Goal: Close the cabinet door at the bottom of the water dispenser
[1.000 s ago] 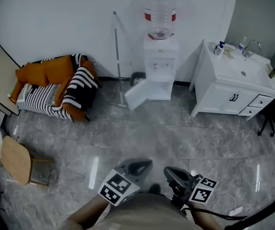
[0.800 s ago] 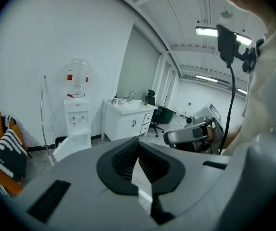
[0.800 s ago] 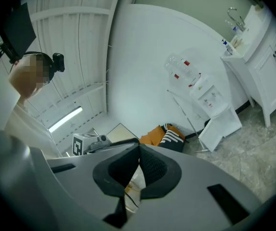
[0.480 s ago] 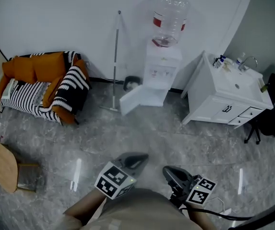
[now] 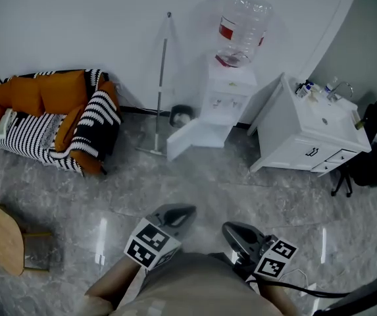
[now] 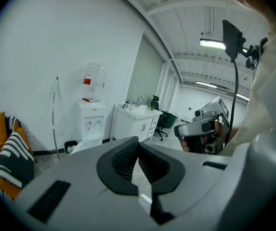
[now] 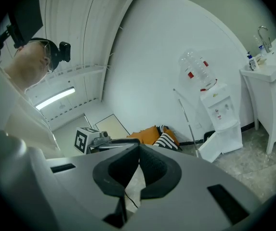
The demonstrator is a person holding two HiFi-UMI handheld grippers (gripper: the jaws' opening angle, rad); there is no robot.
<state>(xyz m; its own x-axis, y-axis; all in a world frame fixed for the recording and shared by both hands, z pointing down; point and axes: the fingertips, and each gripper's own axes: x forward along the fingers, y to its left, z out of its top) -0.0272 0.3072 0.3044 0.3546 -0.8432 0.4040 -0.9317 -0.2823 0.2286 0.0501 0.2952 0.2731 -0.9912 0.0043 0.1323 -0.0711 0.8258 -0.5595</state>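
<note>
Change: the water dispenser [image 5: 229, 94] stood larger and nearer in the head view than a second earlier, and the sofa [image 5: 50, 117] had slid toward the left edge; the person had been walking up to it
Door: the cabinet door [image 5: 189, 141] at the dispenser's foot hung swung out to the left over the floor, as ajar as before
Meaning: probably still the approach, with the door well apart from both grippers and the closing push not yet begun
Left gripper [image 5: 181, 210]: jaws pressed together on nothing, held low by the body
Right gripper [image 5: 231, 229]: jaws likewise together and empty
Count: one dispenser, one water bottle [image 5: 243, 28] on top, one open door, two grippers, one mop [image 5: 162, 78], one sink cabinet [image 5: 306, 133], one sofa
</note>
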